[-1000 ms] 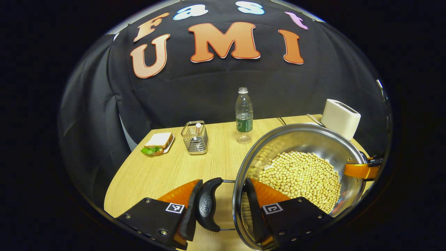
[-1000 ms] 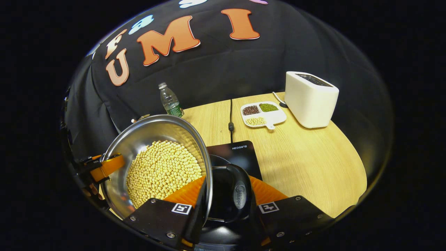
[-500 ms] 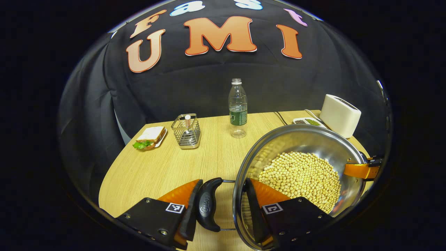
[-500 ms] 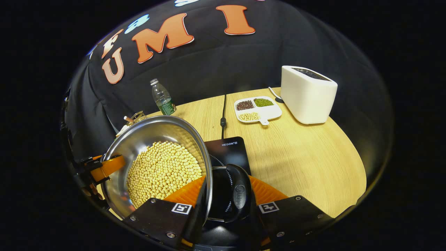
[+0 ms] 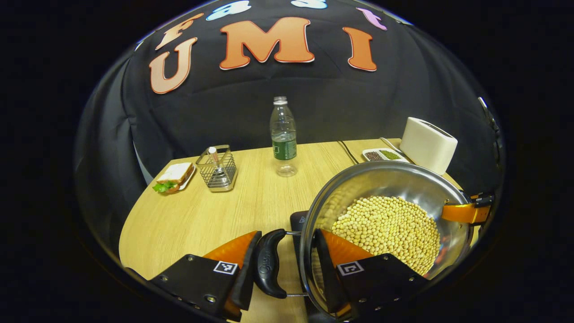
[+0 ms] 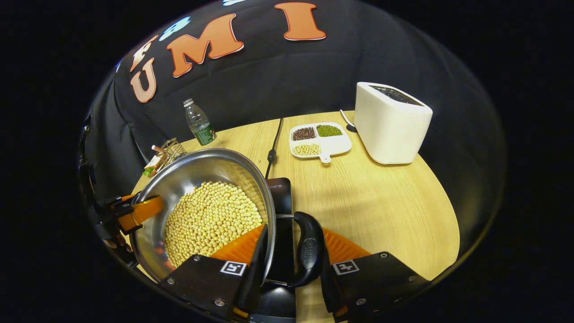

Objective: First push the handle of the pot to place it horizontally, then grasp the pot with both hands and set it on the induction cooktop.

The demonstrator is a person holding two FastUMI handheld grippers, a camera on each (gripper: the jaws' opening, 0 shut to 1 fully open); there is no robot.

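Jaws astride pot [image 5: 390, 197] handles; cooktop [image 6: 280, 197] half-hidden.

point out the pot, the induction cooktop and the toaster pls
pot [image 6: 204, 168]: right gripper view, on the bare inner steel wall above the beans.
induction cooktop [image 6: 280, 197]: right gripper view, on the dark glass strip beside the pot rim.
toaster [image 6: 390, 132]: right gripper view, on its white front side.
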